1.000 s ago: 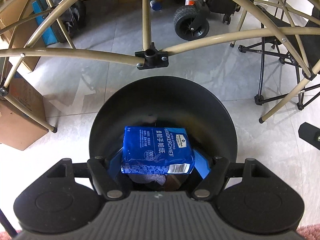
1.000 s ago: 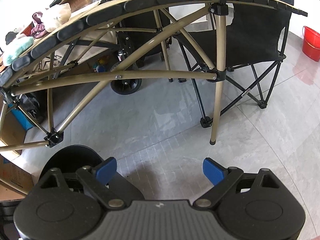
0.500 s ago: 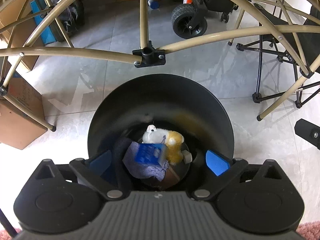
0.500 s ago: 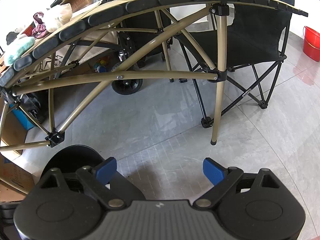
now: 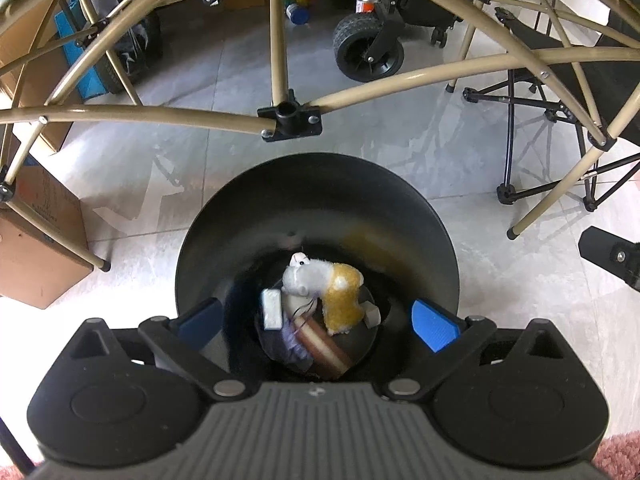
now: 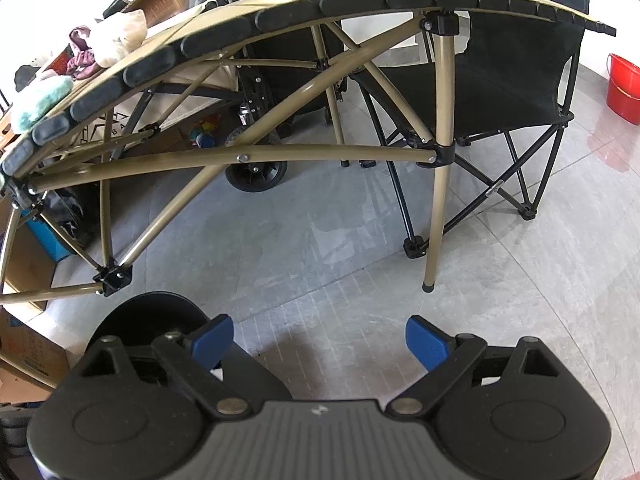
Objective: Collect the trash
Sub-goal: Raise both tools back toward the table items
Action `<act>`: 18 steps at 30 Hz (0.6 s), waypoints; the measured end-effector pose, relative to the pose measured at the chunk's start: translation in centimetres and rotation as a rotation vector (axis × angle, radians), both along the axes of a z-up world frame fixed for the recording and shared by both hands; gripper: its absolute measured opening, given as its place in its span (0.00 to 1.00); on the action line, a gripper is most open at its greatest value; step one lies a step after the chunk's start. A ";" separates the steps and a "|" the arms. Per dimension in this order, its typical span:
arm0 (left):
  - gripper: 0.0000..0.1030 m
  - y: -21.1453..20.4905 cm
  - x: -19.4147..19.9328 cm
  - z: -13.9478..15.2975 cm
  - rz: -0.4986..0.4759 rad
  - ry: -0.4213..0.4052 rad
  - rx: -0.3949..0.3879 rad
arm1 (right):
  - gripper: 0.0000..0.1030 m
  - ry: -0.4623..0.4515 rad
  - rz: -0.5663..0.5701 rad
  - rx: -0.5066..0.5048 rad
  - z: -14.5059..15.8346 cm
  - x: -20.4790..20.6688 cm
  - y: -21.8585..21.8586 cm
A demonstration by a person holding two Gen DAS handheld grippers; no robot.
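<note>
The left gripper hangs over the black bin, fingers spread wide and empty; the tissue pack lies at the bottom beside a plush toy. The right gripper, also wide and empty, faces bare floor; the person would do best to lift the left one straight up, clear of the rim, before seeking more trash.

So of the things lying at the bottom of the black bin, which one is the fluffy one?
The white and yellow plush toy near the middle of the black bin. The small white packet on its left is smooth and flat-sided.
</note>
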State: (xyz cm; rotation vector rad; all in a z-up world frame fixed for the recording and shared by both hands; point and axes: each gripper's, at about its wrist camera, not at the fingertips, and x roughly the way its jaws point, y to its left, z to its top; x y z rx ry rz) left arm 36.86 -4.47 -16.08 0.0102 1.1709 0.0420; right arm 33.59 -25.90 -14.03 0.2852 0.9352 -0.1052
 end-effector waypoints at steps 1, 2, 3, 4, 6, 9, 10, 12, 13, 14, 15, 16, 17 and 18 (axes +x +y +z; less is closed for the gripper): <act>1.00 0.0 -0.1 0.2 -0.001 -0.007 0.000 | 0.90 -0.004 0.002 0.001 0.1 -0.1 -0.2; 1.00 0.0 -0.2 0.5 -0.001 -0.015 -0.001 | 0.90 -0.008 0.003 0.001 0.2 -0.1 -0.3; 1.00 0.1 -0.3 0.7 -0.001 -0.023 -0.002 | 0.90 -0.012 0.004 0.002 0.3 -0.2 -0.3; 1.00 0.1 -0.5 1.0 0.000 -0.031 -0.002 | 0.90 -0.015 0.005 0.003 0.4 -0.3 -0.4; 1.00 0.2 -0.7 1.5 0.000 -0.047 0.002 | 0.90 -0.022 0.007 0.004 0.6 -0.4 -0.4; 1.00 0.2 -1.2 2.3 -0.006 -0.080 0.012 | 0.90 -0.033 0.009 0.006 1.0 -0.6 -0.5; 1.00 0.3 -1.3 2.5 -0.008 -0.090 0.014 | 0.90 -0.037 0.009 0.007 1.2 -0.6 -0.5; 1.00 0.4 -1.7 3.1 -0.011 -0.113 0.015 | 0.90 -0.051 0.012 0.007 1.6 -0.8 -0.4; 1.00 0.5 -1.8 3.5 -0.014 -0.127 0.015 | 0.90 -0.060 0.014 0.008 1.8 -0.9 -0.4; 1.00 0.5 -2.0 3.8 -0.015 -0.138 0.015 | 0.90 -0.072 0.019 0.010 2.2 -1.1 -0.4; 1.00 0.5 -2.2 4.2 -0.016 -0.154 0.013 | 0.90 -0.086 0.023 0.011 2.6 -1.2 -0.4; 1.00 0.5 -2.4 4.7 -0.019 -0.172 0.011 | 0.90 -0.099 0.025 0.011 3.0 -1.4 -0.5; 1.00 0.5 -2.8 5.3 -0.023 -0.194 0.011 | 0.90 -0.114 0.028 0.010 3.5 -1.5 -0.5; 1.00 0.5 -3.1 5.8 -0.025 -0.213 0.011 | 0.90 -0.131 0.030 0.009 4.0 -1.7 -0.5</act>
